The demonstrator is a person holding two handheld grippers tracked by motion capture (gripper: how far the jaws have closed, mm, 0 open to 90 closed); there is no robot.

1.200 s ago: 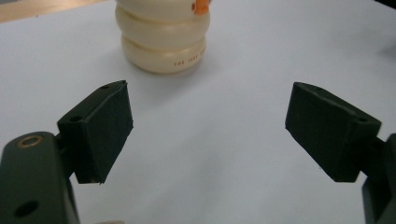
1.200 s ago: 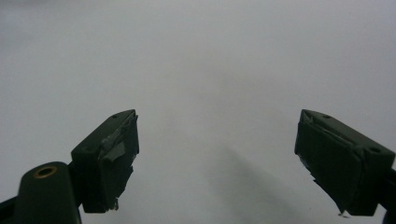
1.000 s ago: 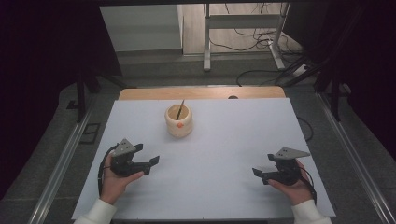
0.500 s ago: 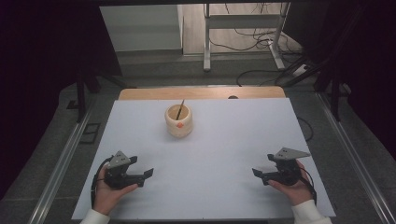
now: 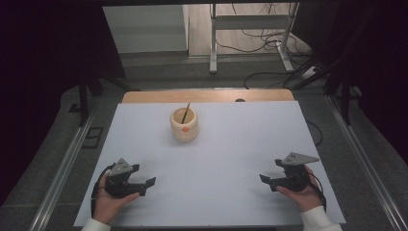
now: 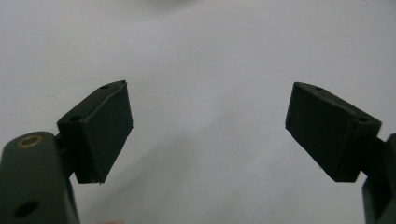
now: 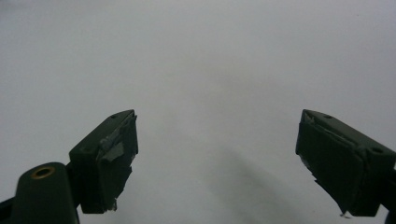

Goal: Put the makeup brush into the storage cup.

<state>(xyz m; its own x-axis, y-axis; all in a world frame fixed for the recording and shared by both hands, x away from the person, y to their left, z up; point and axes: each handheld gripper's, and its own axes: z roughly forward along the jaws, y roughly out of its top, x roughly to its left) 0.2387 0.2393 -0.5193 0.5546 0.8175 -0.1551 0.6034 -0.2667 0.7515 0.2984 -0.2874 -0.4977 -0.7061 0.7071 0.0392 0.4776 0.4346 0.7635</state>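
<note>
Fingers (image 6: 100, 130) of both grippers spread and empty, one cup (image 5: 184, 124) with one stick (image 5: 186, 111) well beyond.

Left tool (image 5: 143, 183): drawn back toward the near-left edge of the bench (image 5: 231, 144), farther from the cup (image 5: 184, 124) than before.
Left forearm: less in view.

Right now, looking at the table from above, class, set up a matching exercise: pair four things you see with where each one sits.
Things:
1. cup
2. stick
3. left gripper
4. right gripper

Places:
A. near edge of the white sheet, at the right
B. far middle of the white sheet
C. near edge of the white sheet, at the left
D. standing tilted inside the cup

Pairs: 1-B, 2-D, 3-C, 4-A
</note>
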